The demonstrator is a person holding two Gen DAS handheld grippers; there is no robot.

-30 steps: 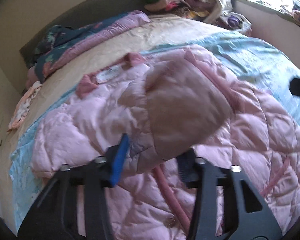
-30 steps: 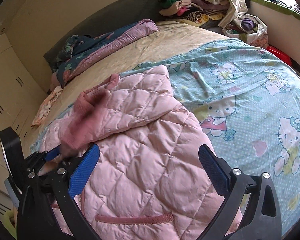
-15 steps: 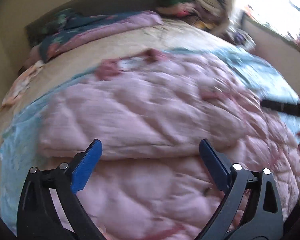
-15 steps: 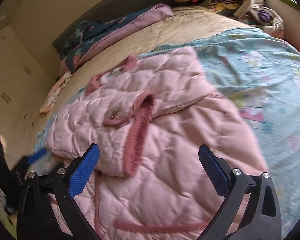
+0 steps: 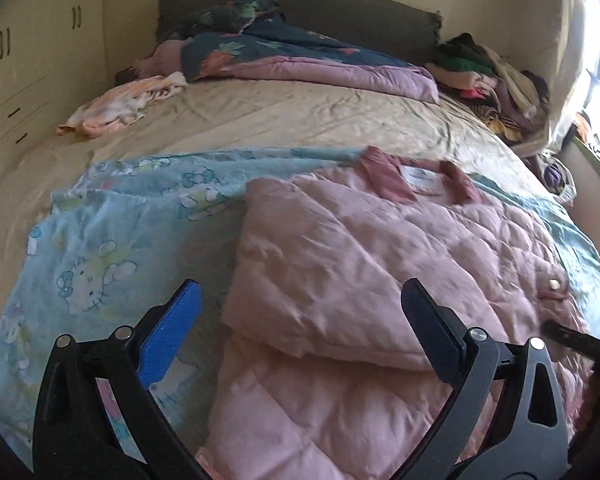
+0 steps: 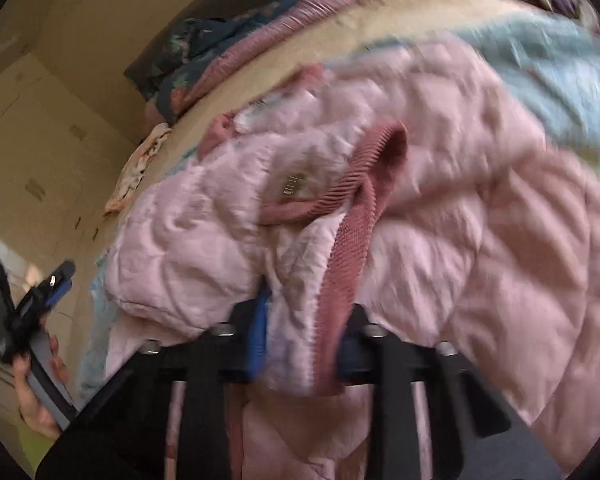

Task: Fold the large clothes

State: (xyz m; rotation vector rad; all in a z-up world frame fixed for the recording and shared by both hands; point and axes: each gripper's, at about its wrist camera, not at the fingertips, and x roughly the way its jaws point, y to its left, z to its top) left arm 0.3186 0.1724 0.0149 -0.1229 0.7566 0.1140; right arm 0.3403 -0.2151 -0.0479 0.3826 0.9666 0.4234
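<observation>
Left tool (image 5: 300, 320): blue-padded fingers stand wide apart, nothing between the pads. It hangs over the near left edge of the pale pink quilted padded jacket (image 5: 380, 264), just where the jacket meets the light blue cartoon-print bedsheet (image 5: 112, 240).

Right tool (image 6: 300, 332): jaws closing, pads nearly together, with the jacket's dusty-rose ribbed knit cuff (image 6: 352, 240) and a fold of pink quilting pinched between them. The right wrist view is motion-blurred; exact contact of the pads on the cloth looks firm but fine detail cannot be told.

Jacket: lies on the bed, on top of the light blue sheet, toward the right of the left wrist view. Its left part is folded over the body, giving a straight edge on the left. Rose collar with white label (image 5: 422, 178) at the far end. A small metal snap (image 5: 554, 283) shows near the right edge.

In the right wrist view, a hand (image 6: 36, 392) at the far left grips the handle of the left tool.

Surroundings: beige bedsheet (image 5: 300, 120) beyond the blue one; a dark floral and mauve folded quilt (image 5: 300, 60) against the grey headboard (image 5: 340, 8); a peach-and-white crumpled cloth (image 5: 120, 104) far left; a heap of mixed clothes (image 5: 492, 76) far right; cream wardrobe doors (image 5: 28, 60) on the left wall.
</observation>
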